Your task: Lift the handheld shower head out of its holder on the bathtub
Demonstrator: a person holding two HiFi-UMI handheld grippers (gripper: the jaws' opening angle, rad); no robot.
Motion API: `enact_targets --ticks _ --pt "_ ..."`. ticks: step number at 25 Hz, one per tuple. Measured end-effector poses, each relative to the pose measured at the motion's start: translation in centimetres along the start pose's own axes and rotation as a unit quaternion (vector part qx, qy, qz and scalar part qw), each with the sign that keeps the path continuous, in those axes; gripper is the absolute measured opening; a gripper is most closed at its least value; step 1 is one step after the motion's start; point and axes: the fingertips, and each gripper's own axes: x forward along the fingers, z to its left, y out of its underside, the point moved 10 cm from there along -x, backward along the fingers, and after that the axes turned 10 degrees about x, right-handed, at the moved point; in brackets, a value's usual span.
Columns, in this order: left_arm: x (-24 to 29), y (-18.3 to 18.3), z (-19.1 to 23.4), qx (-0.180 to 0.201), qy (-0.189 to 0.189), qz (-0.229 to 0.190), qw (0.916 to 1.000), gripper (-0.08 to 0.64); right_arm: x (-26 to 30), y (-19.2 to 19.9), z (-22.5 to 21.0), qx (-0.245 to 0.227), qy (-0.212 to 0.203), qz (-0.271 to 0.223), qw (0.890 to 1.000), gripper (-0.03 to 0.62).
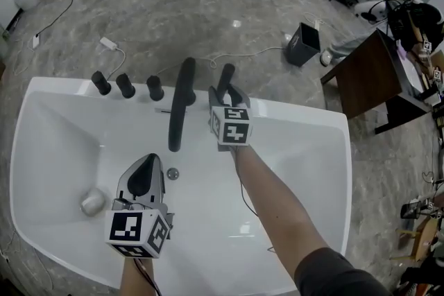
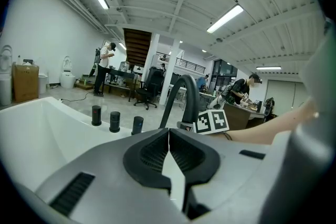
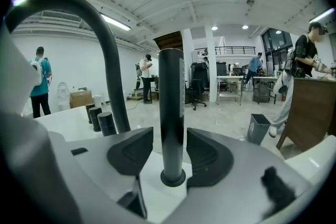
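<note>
Bathtub (image 1: 305, 142) rim | my right gripper (image 3: 171, 150): fingers (image 3: 131, 152) apart, shower head (image 3: 171, 97) upright between them, gaps either side | my left gripper (image 2: 168, 150): fingers together, empty.

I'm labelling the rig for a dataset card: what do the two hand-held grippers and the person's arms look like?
The left hand-held gripper and right hand-held gripper each have a grey body, black ribbed pads and a white cube of black square markers. The right arm wears a dark sleeve.
</note>
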Motion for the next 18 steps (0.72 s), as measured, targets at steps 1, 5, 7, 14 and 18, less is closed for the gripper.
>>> enact_targets --ticks 1,5,7,14,18 --pt "0.0 -0.1 -0.1 0.0 0.0 -0.001 1.0 0.017 0.1 -0.1 -0.1 0.0 0.0 0.002 1.0 0.205" --pt "0.2 0.1 -0.4 -0.004 0.005 -0.003 1.0 0.015 0.3 -0.4 -0.5 -0.014 -0.001 0.01 1.0 0.143" --pt "0.3 0.2 -0.6 -0.003 0.009 -0.005 0.9999 0.015 0.3 -0.2 -0.6 -0.009 -0.003 0.012 1.0 0.141" --pt "-0.8 -0.1 -1.5 0.008 0.014 0.002 0.9999 0.015 -2.4 -1.5 -0.4 -0.009 -0.018 -0.027 0.999 0.139" --pt "-2.2 -1.3 -1.9 0.013 0.019 0.002 0.9997 0.017 -4.8 -4.2 0.7 -0.03 -0.033 -0.047 0.998 0.14"
